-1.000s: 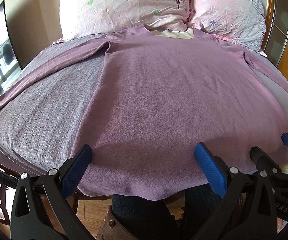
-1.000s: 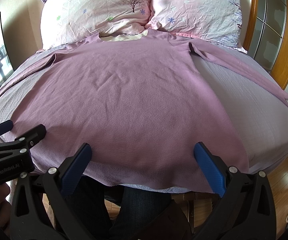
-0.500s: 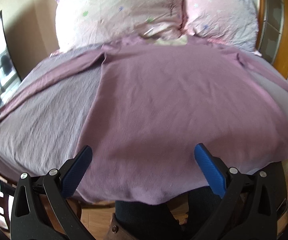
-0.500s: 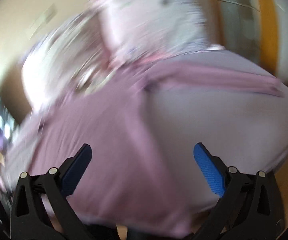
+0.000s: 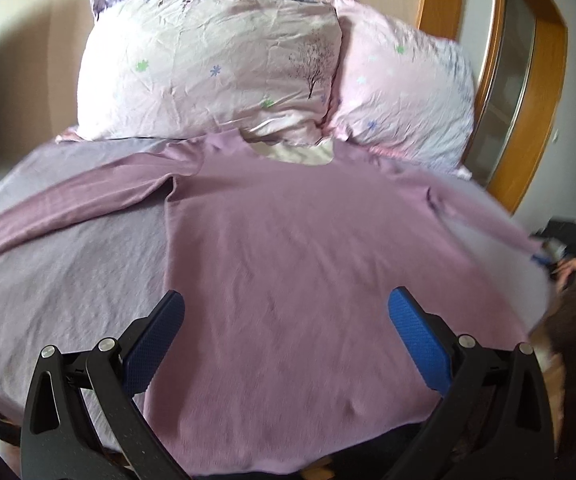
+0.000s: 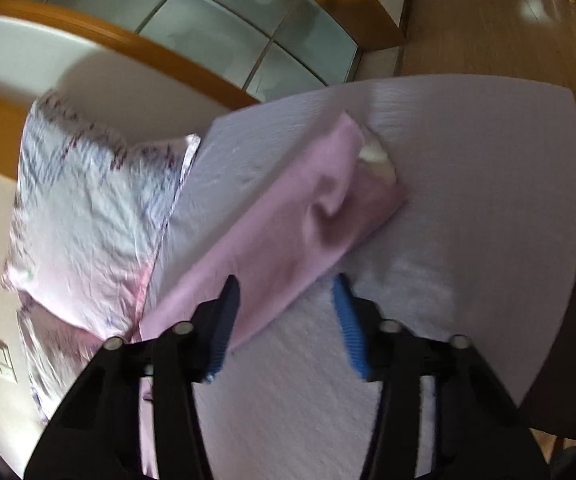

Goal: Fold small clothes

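Shirt [image 5: 288, 248] lies flat on bed [image 5: 68, 272], collar at pillows [image 5: 208, 68], sleeves spread to both sides. Left gripper [image 5: 286, 336] hovers over hem, jaws wide open, empty. Right gripper [image 6: 284, 320] at right sleeve [image 6: 288, 224], jaws open, straddling sleeve edge, not yet gripping. We judge step: grab sleeve near cuff, fold flat across body, avoid pinching bedsheet. We count: one shirt, two sleeves, two pillows, two grippers.

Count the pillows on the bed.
2. A larger pillow stands at the head of the bed, left; a pinker pillow leans beside it, right, touching it. None else shows.
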Tool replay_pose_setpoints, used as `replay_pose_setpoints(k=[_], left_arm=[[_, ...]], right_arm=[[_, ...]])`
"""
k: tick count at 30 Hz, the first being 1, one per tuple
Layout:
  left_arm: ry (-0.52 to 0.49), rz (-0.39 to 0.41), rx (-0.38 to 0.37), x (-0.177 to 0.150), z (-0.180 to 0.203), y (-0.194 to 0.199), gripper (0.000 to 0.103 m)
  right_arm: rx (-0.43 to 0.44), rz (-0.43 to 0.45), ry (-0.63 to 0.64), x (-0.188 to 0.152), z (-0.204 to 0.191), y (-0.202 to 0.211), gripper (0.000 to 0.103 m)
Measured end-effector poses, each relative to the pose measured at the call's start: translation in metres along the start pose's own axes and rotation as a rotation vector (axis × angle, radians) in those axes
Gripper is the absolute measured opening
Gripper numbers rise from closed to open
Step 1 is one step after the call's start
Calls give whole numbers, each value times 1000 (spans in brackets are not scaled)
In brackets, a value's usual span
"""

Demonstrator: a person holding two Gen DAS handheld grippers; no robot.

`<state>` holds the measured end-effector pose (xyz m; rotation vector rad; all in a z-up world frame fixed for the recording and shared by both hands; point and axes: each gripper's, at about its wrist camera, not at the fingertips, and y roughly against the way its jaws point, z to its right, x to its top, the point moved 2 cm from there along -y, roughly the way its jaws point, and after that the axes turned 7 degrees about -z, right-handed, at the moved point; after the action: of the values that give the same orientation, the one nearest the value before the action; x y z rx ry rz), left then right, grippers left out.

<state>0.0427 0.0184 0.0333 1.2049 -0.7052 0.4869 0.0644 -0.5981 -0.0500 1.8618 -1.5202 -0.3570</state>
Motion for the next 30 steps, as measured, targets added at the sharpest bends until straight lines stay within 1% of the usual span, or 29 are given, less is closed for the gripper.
replay_pose_setpoints(k=[1, 2, 4, 5, 6, 7, 9, 10, 12, 13, 14, 15, 17, 18, 19, 21, 22, 23, 24, 25, 26, 27, 28, 30], left_arm=[[14, 8, -15, 3, -4, -1, 102], [27, 10, -13, 6, -7, -2, 102], [42, 9, -3, 9, -13, -4, 102], [50, 10, 2, 10, -17, -4, 102], [58, 11, 8, 12, -21, -4, 102], [66, 12, 11, 12, -26, -4, 102], [80, 17, 23, 14, -35, -3, 102], [94, 21, 33, 15, -42, -2, 102], [127, 26, 44, 19, -57, -1, 102], [158, 30, 58, 22, -69, -1, 102], [173, 33, 65, 23, -76, -1, 102], [207, 42, 77, 26, -88, 0, 102], [260, 56, 79, 29, -107, 3, 102], [279, 63, 65, 30, -114, 5, 102], [317, 82, 27, 30, -128, 9, 102], [388, 122, -49, 28, -149, 14, 102], [447, 129, -69, 26, -163, 16, 102], [504, 119, -56, 24, -178, 17, 102], [535, 112, -38, 23, -188, 18, 102], [565, 104, -7, 21, -199, 19, 102], [583, 99, 11, 19, -207, 21, 102], [607, 94, 23, 17, -218, 23, 102], [625, 91, 29, 16, -225, 25, 102], [680, 86, 35, 12, -243, 28, 102]], right_arm=[[3, 6, -14, 4, 2, -3, 39], [5, 8, -25, 6, 1, -5, 37], [14, 24, -54, 10, 6, -11, 26], [10, 29, -68, 12, 9, -15, 13], [9, 30, -76, 13, 11, -17, 6], [10, 41, -65, 15, 9, -16, 5], [-6, 99, 31, 11, -10, -5, 3], [-12, 141, 131, 5, -34, 4, 2], [-3, 197, 315, -14, -89, 16, 2], [17, 206, 385, -24, -111, 21, 2], [46, 208, 476, -40, -143, 23, 2], [67, 203, 535, -53, -165, 21, 2], [148, 143, 721, -101, -229, 11, 2], [174, 106, 780, -120, -250, 3, 2], [212, 35, 870, -154, -279, -12, 2], [259, -121, 1013, -221, -319, -47, 2], [265, -185, 1058, -247, -328, -61, 2], [257, -277, 1121, -284, -337, -84, 2], [243, -336, 1162, -311, -339, -97, 2], [215, -412, 1219, -346, -340, -118, 2], [187, -458, 1260, -370, -339, -133, 2], [164, -496, 1286, -389, -338, -145, 2], [156, -513, 1291, -399, -337, -150, 2], [141, -512, 1291, -409, -342, -161, 2]])
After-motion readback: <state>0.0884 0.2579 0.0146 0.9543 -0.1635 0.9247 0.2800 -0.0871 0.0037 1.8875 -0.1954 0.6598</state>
